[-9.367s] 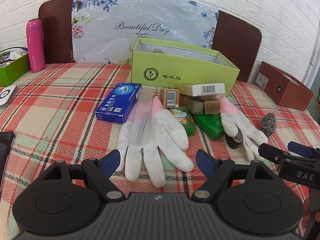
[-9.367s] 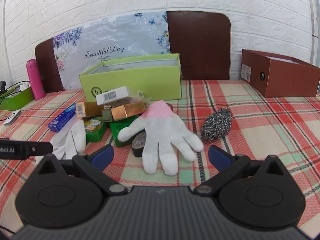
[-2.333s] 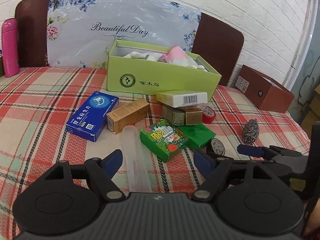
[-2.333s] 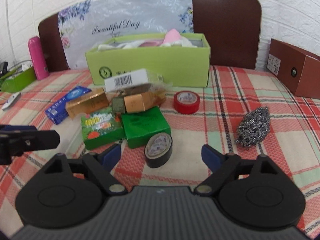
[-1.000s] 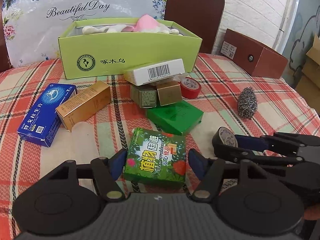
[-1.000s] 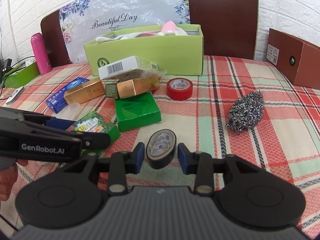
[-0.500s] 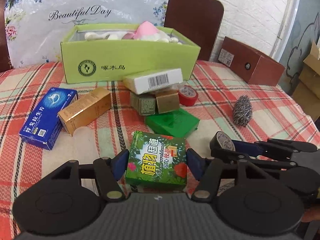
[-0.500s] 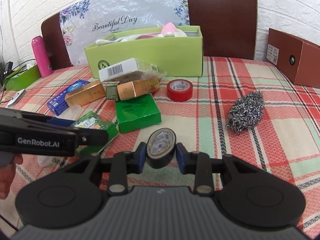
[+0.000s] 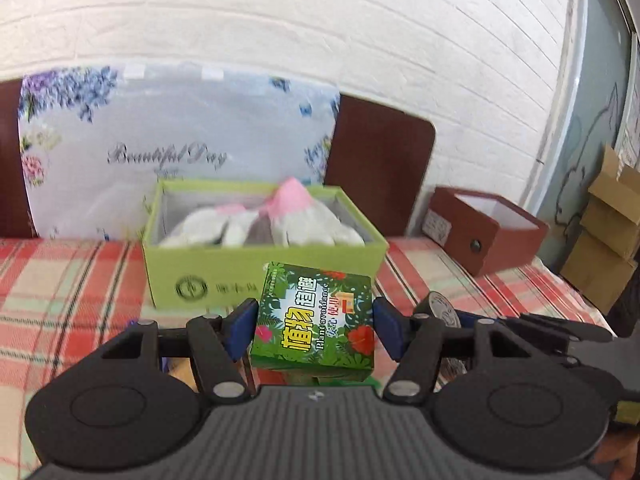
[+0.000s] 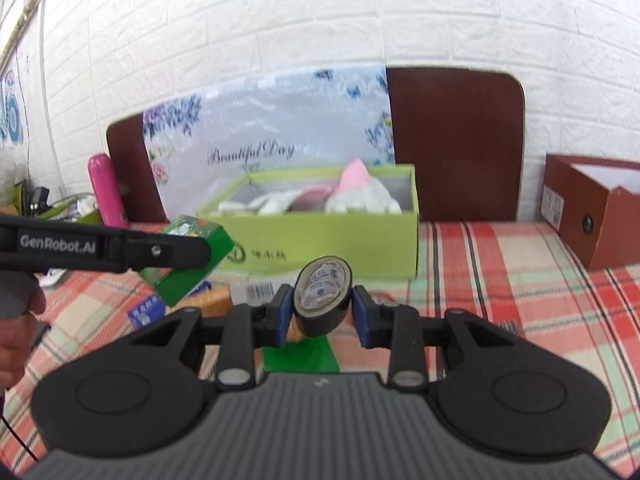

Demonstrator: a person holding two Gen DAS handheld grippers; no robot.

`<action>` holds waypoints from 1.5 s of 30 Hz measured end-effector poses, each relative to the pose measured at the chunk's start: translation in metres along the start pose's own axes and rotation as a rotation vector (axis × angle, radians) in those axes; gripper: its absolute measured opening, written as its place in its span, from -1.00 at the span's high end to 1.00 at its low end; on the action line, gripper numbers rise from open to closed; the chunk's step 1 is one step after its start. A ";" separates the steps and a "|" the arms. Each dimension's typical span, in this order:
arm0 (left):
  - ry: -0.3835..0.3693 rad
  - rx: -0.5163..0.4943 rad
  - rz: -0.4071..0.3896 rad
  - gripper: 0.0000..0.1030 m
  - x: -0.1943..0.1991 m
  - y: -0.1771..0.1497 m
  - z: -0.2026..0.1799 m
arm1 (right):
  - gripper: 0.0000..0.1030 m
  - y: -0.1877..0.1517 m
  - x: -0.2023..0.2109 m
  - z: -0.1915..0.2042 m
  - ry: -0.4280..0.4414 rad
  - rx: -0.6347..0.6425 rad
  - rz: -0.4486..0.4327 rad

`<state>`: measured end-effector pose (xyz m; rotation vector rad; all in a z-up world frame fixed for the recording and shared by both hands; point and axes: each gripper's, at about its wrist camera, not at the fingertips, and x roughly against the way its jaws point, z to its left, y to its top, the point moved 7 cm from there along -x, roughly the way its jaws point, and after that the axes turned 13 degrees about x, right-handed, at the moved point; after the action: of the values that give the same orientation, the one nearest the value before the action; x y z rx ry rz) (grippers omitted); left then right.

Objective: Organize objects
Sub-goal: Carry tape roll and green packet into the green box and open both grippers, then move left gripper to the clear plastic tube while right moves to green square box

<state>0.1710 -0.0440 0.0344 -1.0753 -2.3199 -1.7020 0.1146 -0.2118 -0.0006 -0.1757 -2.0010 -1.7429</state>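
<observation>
Left wrist view: left gripper (image 9: 314, 326) fingers clamped the green leaf-print box (image 9: 314, 318), off the tabletop (image 9: 60, 280). Right gripper (image 10: 322, 312) fingers clamped a black tape roll (image 10: 322, 300).

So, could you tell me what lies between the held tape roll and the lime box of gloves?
In the right wrist view, a white barcoded carton lies between the tape roll and lime box.

I read "Beautiful Day" on the floral sheet (image 10: 272, 128), "Plant avoidance" on the green leafy box (image 9: 314, 322) I'm holding, and "GenRobot.AI" on my left gripper (image 10: 184, 254)
</observation>
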 end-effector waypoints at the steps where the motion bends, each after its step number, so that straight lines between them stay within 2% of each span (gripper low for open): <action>1: 0.009 -0.002 -0.014 -0.26 -0.003 0.009 0.000 | 0.40 0.007 -0.002 0.000 0.002 0.006 -0.013; 6: 0.042 0.052 -0.052 -0.26 -0.027 0.048 0.011 | 0.40 0.046 -0.024 -0.006 -0.012 0.028 -0.075; 12: 0.082 0.080 -0.062 -0.26 -0.069 0.086 0.027 | 0.39 0.079 -0.070 -0.017 -0.037 0.032 -0.099; 16: 0.114 0.116 -0.049 -0.26 -0.098 0.098 0.044 | 0.39 0.087 -0.109 -0.025 -0.064 0.025 -0.089; 21: 0.136 0.144 -0.027 -0.31 -0.125 0.096 0.065 | 0.39 0.080 -0.157 -0.028 -0.074 0.020 -0.047; 22: 0.148 0.145 -0.018 -0.50 -0.130 0.094 0.069 | 0.26 0.077 -0.167 -0.026 -0.067 0.027 -0.032; 23: 0.178 0.147 -0.005 -0.56 -0.134 0.091 0.075 | 0.06 0.072 -0.177 -0.024 -0.051 0.038 -0.003; 24: 0.211 0.149 -0.002 -0.58 -0.136 0.088 0.080 | -0.29 0.067 -0.183 -0.023 -0.050 0.043 0.029; 26: 0.245 0.148 0.000 -0.58 -0.136 0.082 0.090 | -0.36 0.059 -0.181 -0.021 -0.065 0.052 0.015; 27: 0.249 0.151 -0.001 -0.58 -0.134 0.079 0.093 | -0.48 0.055 -0.178 -0.020 -0.064 0.049 0.006; 28: 0.237 0.155 -0.002 -0.58 -0.132 0.076 0.094 | -0.61 0.053 -0.176 -0.021 -0.069 0.039 0.004; 34: 0.224 0.148 -0.003 -0.58 -0.114 0.071 0.083 | -0.93 0.050 -0.151 -0.027 -0.089 -0.024 -0.016; 40: 0.215 0.135 -0.024 -0.58 -0.076 0.072 0.054 | -1.00 0.060 -0.104 -0.026 -0.115 -0.017 -0.065; 45: 0.237 0.141 0.005 -0.58 -0.040 0.058 0.030 | -1.00 0.065 -0.056 -0.025 -0.100 -0.024 -0.096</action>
<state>0.2436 -0.0296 0.0522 -0.8066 -2.2459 -1.5415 0.1965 -0.2119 0.0351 -0.1801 -2.0915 -1.8514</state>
